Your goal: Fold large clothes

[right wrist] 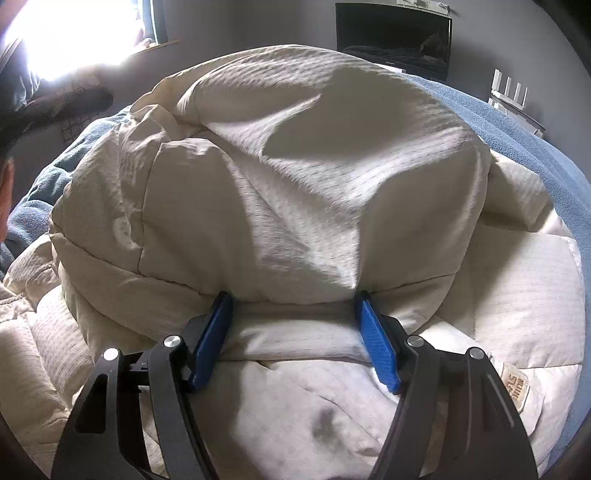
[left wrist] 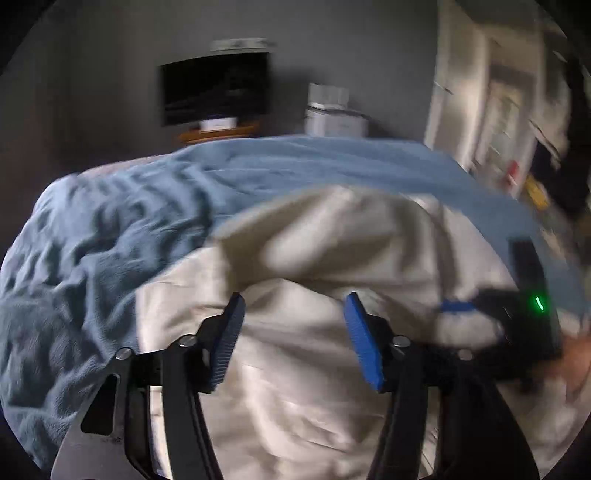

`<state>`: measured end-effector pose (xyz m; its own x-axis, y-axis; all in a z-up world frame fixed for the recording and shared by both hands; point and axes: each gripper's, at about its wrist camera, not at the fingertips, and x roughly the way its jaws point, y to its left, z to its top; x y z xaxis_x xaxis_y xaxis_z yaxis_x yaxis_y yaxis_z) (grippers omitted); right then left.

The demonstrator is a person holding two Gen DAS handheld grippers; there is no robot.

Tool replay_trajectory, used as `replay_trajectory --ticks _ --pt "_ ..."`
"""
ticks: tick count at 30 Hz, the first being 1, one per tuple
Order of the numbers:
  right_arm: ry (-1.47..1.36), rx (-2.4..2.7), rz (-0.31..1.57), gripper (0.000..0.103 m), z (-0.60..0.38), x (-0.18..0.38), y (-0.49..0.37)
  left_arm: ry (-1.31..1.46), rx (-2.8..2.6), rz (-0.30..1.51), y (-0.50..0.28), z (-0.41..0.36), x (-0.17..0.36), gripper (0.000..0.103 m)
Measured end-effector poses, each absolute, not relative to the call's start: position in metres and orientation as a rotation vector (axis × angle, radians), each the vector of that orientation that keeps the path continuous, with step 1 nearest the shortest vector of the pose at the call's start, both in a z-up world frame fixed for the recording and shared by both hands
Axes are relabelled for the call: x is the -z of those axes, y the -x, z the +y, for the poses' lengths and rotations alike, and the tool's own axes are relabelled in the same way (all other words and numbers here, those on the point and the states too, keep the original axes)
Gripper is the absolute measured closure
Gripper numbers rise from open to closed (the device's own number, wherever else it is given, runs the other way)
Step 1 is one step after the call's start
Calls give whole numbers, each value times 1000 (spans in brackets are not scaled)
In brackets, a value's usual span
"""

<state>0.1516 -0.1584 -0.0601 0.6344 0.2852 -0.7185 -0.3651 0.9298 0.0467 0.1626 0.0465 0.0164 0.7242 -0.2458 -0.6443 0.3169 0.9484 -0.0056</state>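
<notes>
A cream quilted puffy jacket (right wrist: 295, 166) lies bunched on a bed with a blue blanket (left wrist: 110, 221). It also shows in the left wrist view (left wrist: 332, 240), blurred. My left gripper (left wrist: 295, 306) is open just above the jacket, with cloth between its blue pads. My right gripper (right wrist: 293, 302) is open, its fingertips against the lower edge of a raised fold of the jacket. The right gripper also shows in the left wrist view (left wrist: 458, 306), at the jacket's right side. A dark smudge (right wrist: 325, 421) marks the fabric below the right gripper.
A dark TV (left wrist: 216, 88) stands against the grey wall beyond the bed, with white boxes (left wrist: 332, 114) beside it. A bright window (right wrist: 74, 33) is at the left. A white router (right wrist: 509, 92) sits at the right. A doorway with clutter (left wrist: 517, 129) is on the right.
</notes>
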Motion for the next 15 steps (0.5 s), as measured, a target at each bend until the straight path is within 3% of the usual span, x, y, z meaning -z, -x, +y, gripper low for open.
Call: replay_trajectory --ticks 8,15 --pt "109 -375 798 38 -158 61 -150 -160 310 911 -178 42 51 46" --pt "113 -362 790 38 -159 55 -150 -159 288 870 -170 38 48 44"
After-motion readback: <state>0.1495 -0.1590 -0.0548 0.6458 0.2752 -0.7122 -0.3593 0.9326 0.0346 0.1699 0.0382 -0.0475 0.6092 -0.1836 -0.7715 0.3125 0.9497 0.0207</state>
